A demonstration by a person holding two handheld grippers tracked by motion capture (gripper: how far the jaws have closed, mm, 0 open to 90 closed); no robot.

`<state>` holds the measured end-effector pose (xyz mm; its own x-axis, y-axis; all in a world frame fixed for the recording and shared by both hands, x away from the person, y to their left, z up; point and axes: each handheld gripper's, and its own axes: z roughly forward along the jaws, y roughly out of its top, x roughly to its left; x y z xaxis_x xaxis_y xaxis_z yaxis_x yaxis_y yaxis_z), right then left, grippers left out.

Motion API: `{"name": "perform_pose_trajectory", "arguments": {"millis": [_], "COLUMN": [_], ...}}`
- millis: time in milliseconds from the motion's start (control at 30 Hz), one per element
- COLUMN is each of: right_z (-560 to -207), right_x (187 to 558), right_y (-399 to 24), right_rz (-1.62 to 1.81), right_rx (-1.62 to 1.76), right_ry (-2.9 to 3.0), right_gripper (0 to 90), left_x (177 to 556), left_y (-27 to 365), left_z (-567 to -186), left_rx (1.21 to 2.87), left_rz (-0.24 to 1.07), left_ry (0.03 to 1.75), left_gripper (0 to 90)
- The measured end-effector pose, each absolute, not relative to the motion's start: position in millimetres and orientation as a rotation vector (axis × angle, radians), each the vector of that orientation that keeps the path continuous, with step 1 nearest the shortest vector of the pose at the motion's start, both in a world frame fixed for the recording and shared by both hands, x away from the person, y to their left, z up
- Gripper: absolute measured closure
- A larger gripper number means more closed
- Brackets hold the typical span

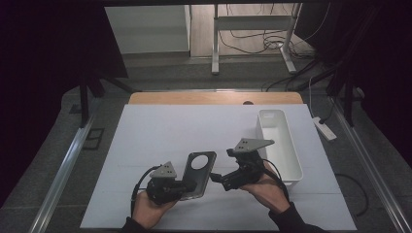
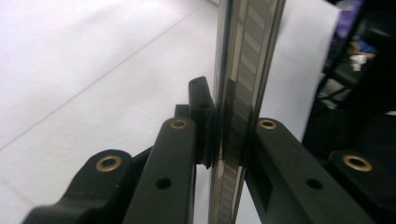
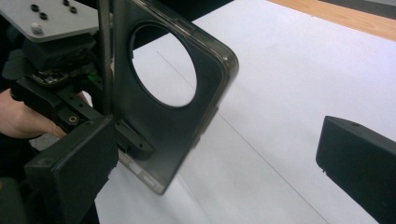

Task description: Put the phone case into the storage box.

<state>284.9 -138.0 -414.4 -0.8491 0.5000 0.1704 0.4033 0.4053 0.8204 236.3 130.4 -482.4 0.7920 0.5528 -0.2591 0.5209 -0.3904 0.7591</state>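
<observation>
High view: left gripper (image 1: 190,184) clamps the phone case (image 1: 199,174), held up well left of the white bin (image 1: 291,160); right gripper (image 1: 224,178) spread wide beside it. Handover looks done; next, carrying it binward.

Grey floor (image 1: 160,77), dark curtains (image 1: 43,73), cables (image 1: 252,41)

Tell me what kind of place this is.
Probably a lab or recording workspace, not a home. A white sheet covers the wooden table, dark curtains screen the sides, and loose cables trail over the floor by a metal stand behind.
</observation>
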Motion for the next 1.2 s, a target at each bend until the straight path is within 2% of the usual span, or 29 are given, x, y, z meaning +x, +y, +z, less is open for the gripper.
{"name": "perform_pose_trajectory", "arguments": {"millis": [367, 1133, 1200], "right_z": [-416, -412, -410], "right_x": [288, 288, 287], "right_y": [-141, -140, -140], "right_rz": [1.424, 1.412, 1.407], "right_rx": [0.872, 0.968, 0.973], "right_ry": [2.525, 2.45, 2.428], "right_gripper": [0.0, 0.0, 5.1], "left_x": [235, 232, 232], "left_y": [130, 120, 119], "left_z": [-482, -481, -482], "left_rx": [2.072, 2.039, 2.041], "left_rz": [0.104, 0.012, 0.003], "left_ry": [0.861, 0.837, 0.83], "left_gripper": [84.6, 84.6, 84.6]}}
